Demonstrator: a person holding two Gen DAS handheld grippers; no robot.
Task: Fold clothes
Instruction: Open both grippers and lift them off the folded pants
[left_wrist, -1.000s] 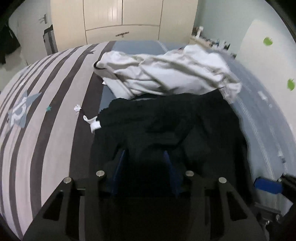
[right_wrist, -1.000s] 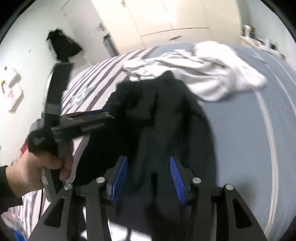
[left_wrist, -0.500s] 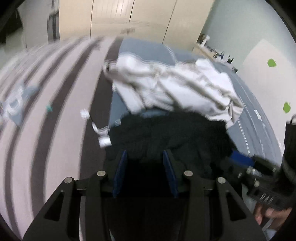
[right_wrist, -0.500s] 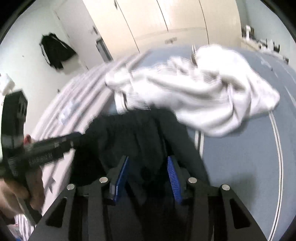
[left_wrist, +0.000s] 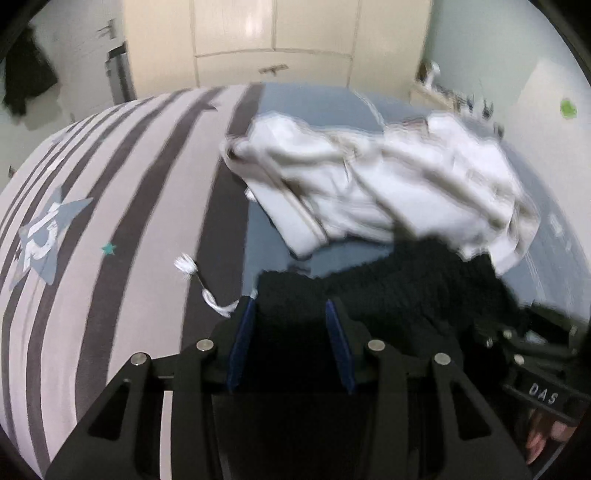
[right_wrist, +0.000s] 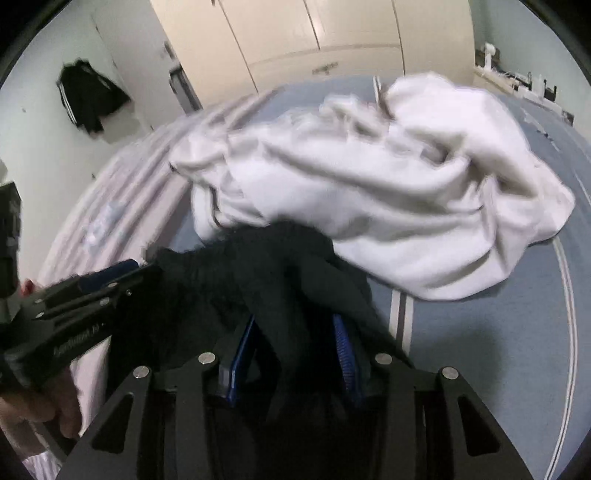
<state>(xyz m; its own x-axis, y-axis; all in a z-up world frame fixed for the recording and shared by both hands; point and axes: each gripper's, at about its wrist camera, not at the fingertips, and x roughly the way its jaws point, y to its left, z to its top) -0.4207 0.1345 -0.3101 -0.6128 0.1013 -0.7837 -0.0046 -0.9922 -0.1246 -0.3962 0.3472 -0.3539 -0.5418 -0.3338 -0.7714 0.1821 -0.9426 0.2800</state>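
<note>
Left wrist view: our left claw (left_wrist: 290, 308) grips the black garment (left_wrist: 399, 295) on the bed (left_wrist: 110, 206), white clothes (left_wrist: 369, 177) just beyond. Right wrist view: our right claw (right_wrist: 295, 332) grips it too (right_wrist: 258, 273); the cloth stretches sideways between both claws.

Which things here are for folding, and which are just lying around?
For folding: black garment, held by left gripper and right gripper; white garment, waiting on the bed.

Lying around: dark jacket on wall, wardrobe, shelf clutter.
</note>
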